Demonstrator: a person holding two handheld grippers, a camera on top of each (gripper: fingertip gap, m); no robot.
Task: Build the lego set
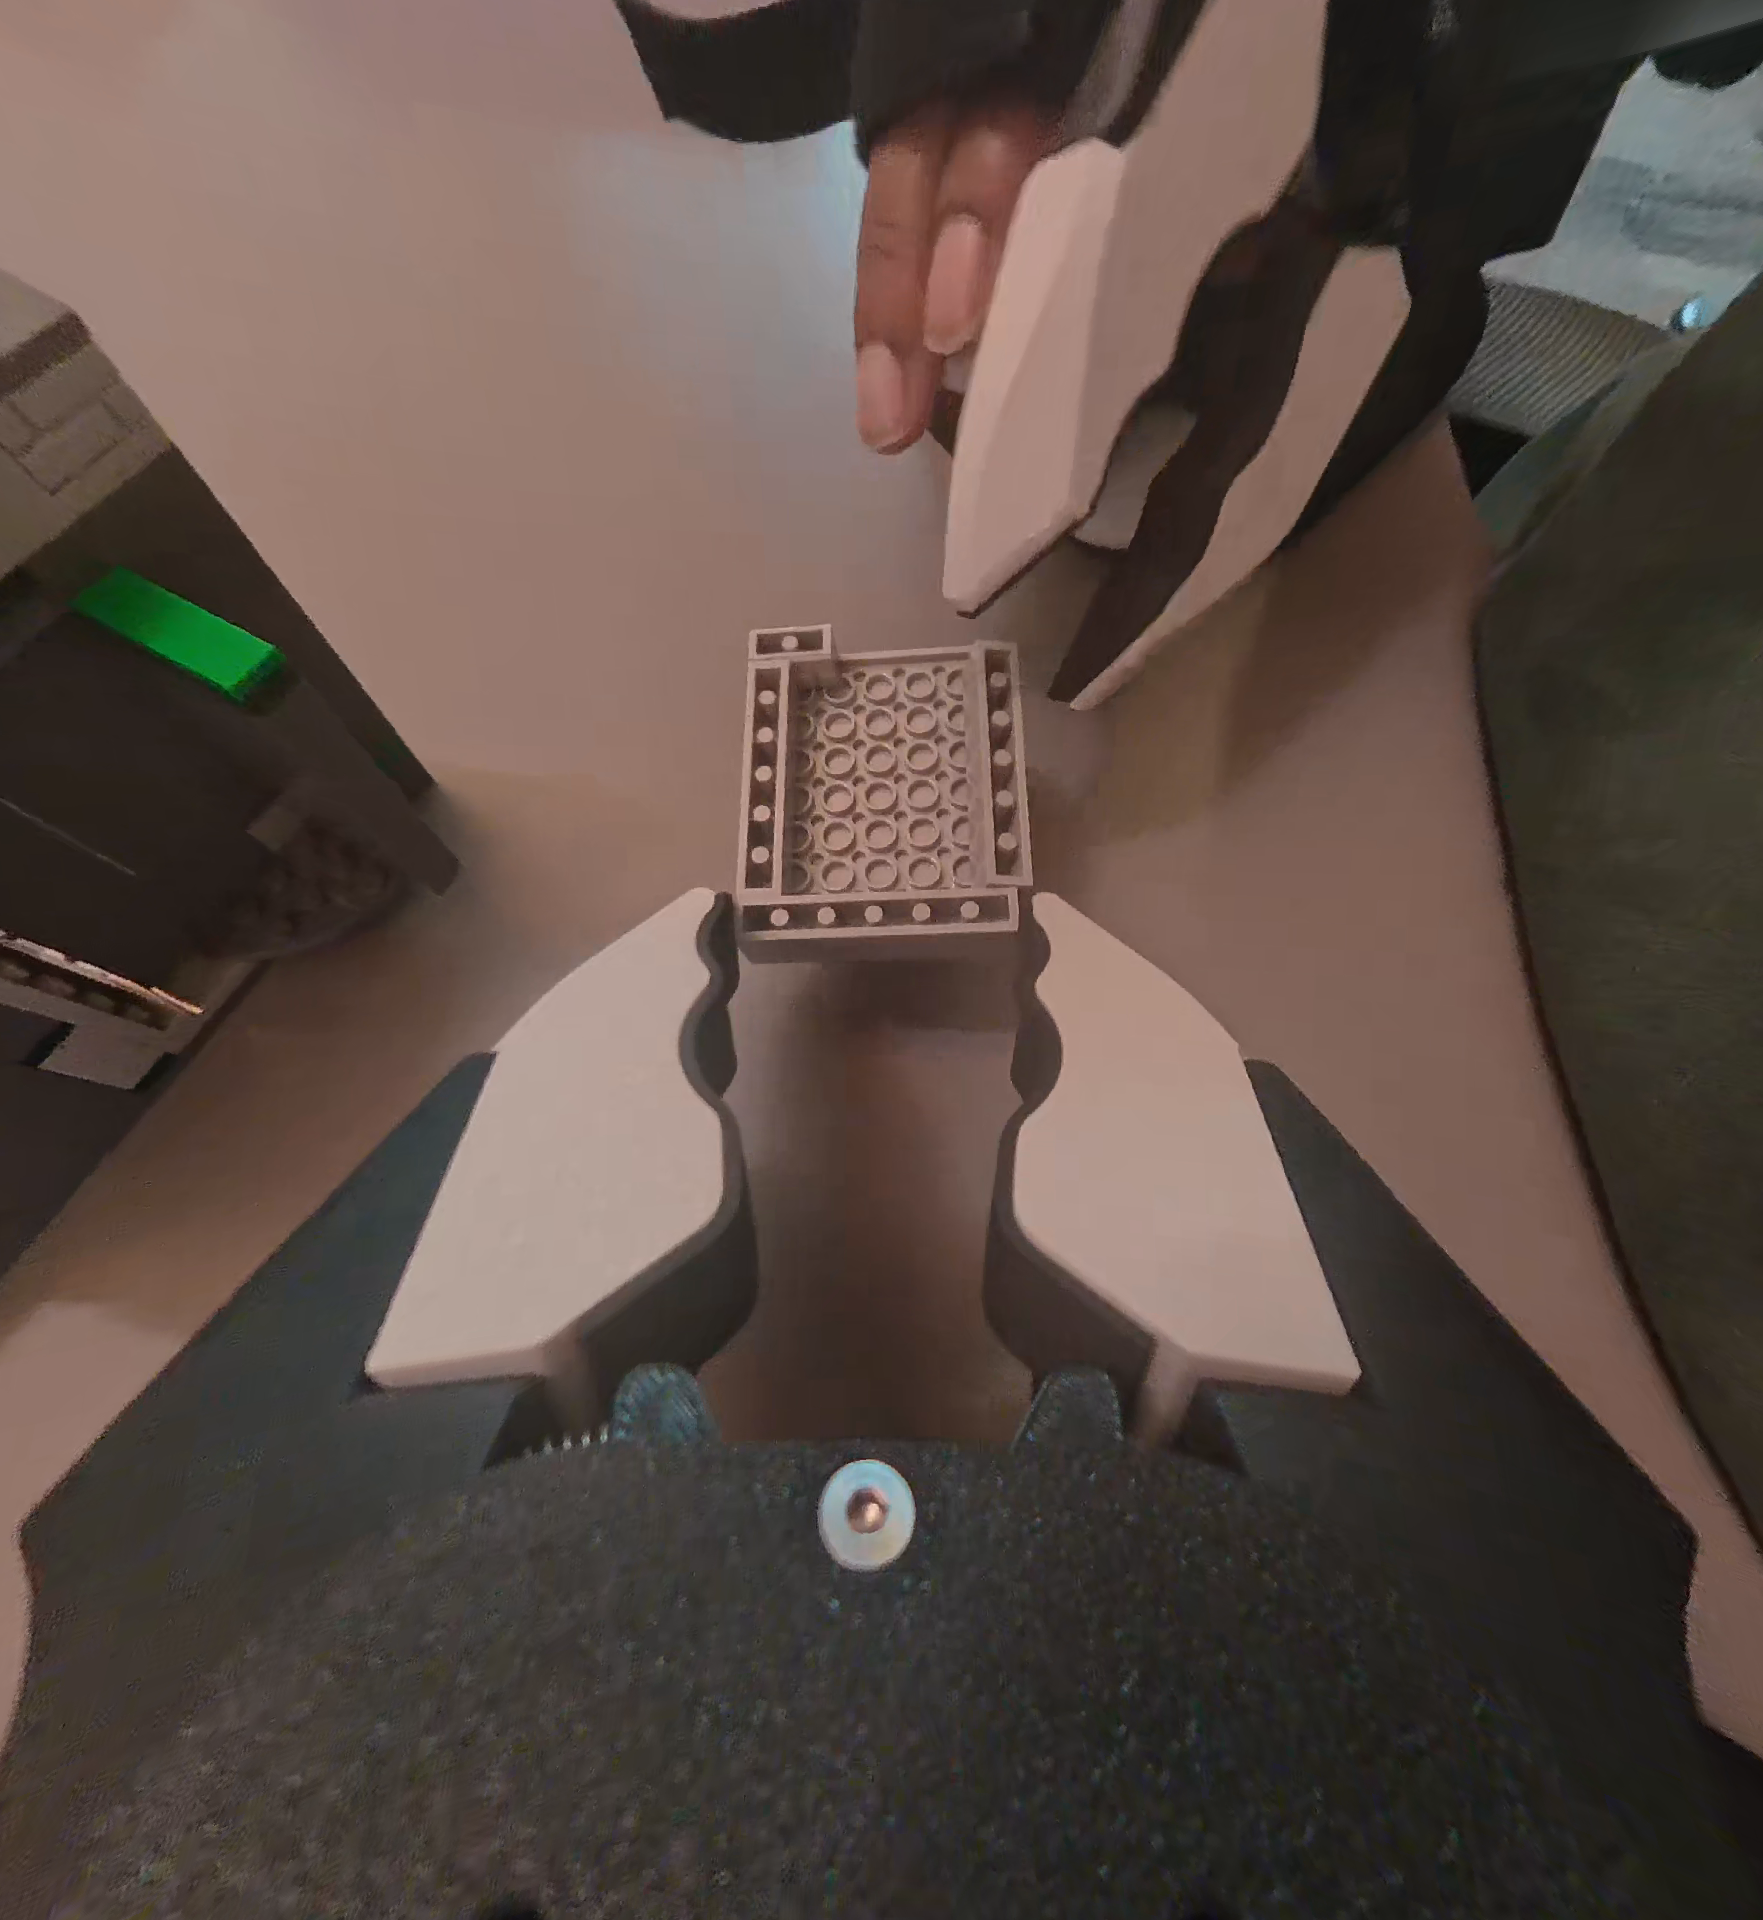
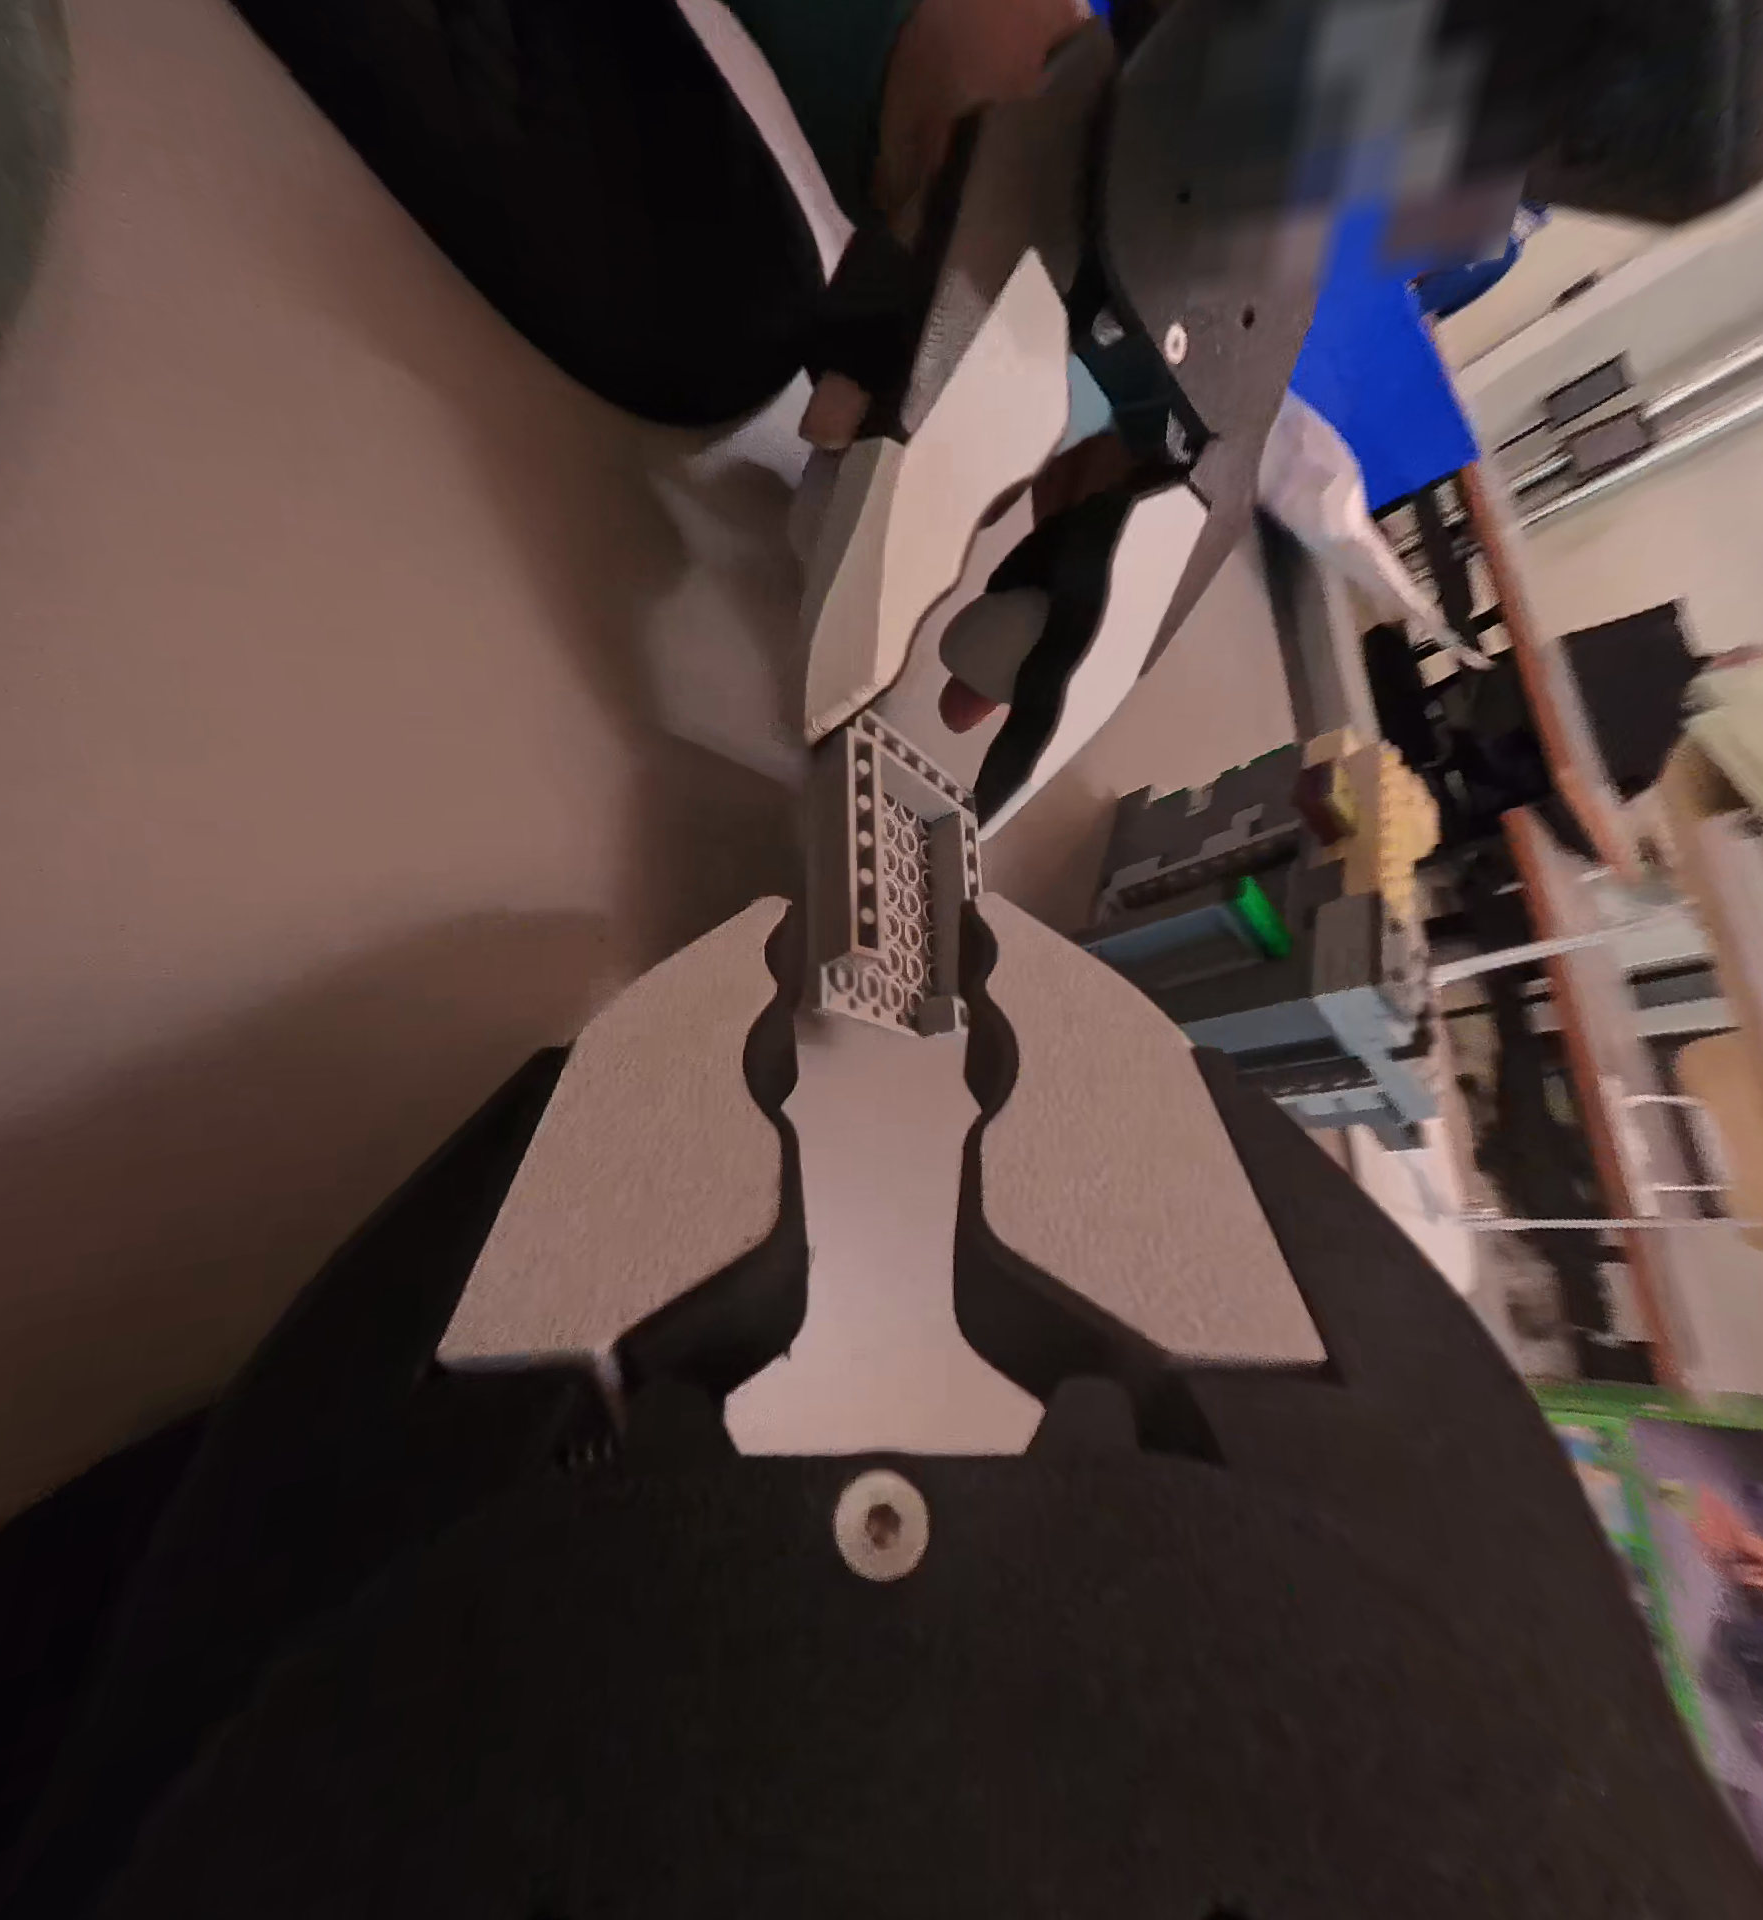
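While the left claw (image 1: 879, 925) clamps the grey brick tray (image 1: 882, 790) by its near wall mid-frame, the right claw (image 1: 1012, 644) hangs part-open upper right, beside its far corner.

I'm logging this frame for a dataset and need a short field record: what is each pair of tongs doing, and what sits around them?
left tongs: clasp the near end of the grey brick tray, one pad on each side
right tongs: open, tips by the tray's far right corner, holding nothing
hand: bare fingers beside the right tongs
left of tray: dark brick building with a green piece
surface: pale table
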